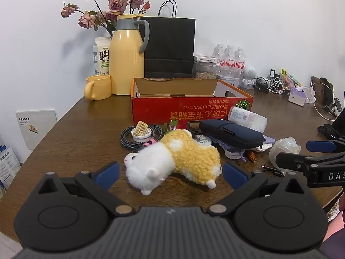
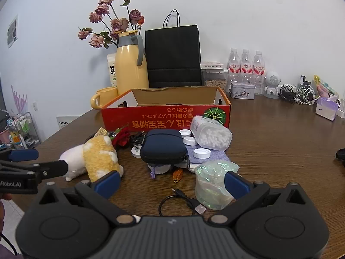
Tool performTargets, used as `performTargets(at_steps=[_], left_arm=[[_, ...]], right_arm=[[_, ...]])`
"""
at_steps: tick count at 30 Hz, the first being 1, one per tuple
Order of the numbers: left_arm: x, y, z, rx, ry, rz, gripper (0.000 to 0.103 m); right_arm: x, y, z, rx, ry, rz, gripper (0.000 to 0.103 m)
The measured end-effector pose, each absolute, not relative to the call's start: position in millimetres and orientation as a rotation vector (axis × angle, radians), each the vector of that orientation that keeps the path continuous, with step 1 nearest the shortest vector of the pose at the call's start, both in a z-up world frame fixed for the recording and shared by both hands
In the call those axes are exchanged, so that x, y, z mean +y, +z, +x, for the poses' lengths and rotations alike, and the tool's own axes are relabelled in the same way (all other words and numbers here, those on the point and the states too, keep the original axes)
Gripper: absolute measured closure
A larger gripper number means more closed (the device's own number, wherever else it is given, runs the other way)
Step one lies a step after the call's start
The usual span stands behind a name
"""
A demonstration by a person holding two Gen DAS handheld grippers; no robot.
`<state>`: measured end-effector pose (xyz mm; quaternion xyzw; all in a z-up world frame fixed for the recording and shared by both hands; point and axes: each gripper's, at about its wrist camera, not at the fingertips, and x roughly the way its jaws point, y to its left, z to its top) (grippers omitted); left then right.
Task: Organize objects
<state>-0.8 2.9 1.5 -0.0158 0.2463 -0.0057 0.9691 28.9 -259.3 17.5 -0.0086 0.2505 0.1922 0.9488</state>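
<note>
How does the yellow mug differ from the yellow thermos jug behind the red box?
The yellow mug is short and squat; the yellow thermos jug stands far taller. The mug is open-topped, the jug capped with a grey collar and lid. The mug's handle is yellow, on its left in the left wrist view; the jug's is grey, on its right. Both stand upright on the table, left of the red box, in a similar pale yellow.

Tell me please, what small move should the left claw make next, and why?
Probably ease the left claw forward and down around the plush toy. Its jaws stand wide open and empty, and the toy lies on the table just ahead, between the blue pads. The red box behind looks empty, a likely place for it.
</note>
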Motion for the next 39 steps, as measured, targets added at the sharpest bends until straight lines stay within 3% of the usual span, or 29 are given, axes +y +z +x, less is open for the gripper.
performTargets(at_steps=[39], left_arm=[[3.0, -1.0, -4.6, 0.495, -0.008, -0.034, 0.000]], right_arm=[[-261.2, 16.7, 25.6, 0.499, 0.395, -0.014, 0.000]])
